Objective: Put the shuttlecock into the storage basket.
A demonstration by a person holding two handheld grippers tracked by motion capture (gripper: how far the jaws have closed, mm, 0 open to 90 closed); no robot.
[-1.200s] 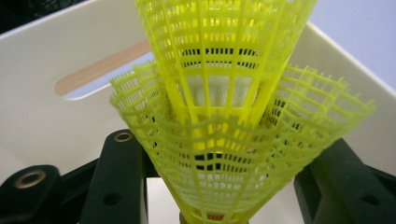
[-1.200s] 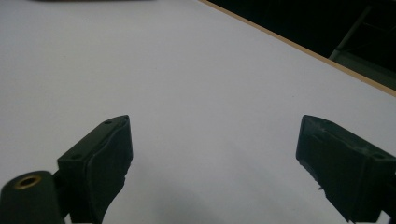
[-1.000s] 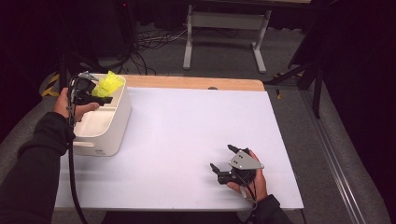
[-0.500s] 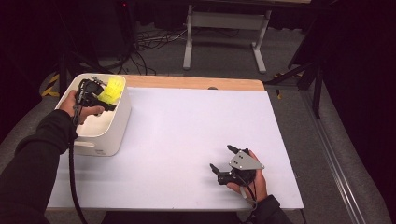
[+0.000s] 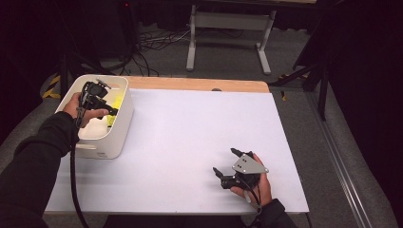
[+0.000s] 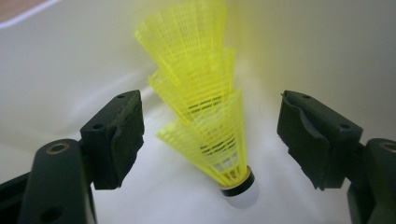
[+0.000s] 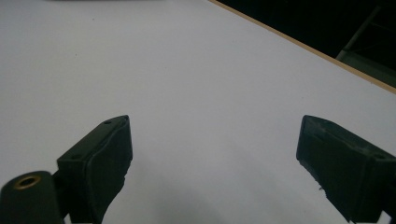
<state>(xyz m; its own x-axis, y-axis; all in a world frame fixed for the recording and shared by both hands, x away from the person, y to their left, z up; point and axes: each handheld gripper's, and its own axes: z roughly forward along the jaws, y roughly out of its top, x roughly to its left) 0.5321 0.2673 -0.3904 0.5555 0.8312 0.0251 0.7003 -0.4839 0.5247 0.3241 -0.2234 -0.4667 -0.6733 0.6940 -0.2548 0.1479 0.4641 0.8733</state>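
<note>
From above, my left hand-held gripper (image 5: 110, 110) covers most of the yellow shuttlecocks (image 5: 115, 102) in the white bin (image 5: 116, 142) — just a sliver of yellow shows past it, too small to count them. In the left gripper view the stack of shuttlecocks (image 6: 205, 107) runs off the top edge, so I can't see its upper end, and my jaws are cut off at the bottom. My left forearm leaves the high view at the lower left corner, and the cable with it. My right hand-held gripper (image 5: 228, 166) hides my fingers beneath it — the wrist is cut by the bottom edge. The table (image 5: 190, 142) loses its near edge there too.
</note>
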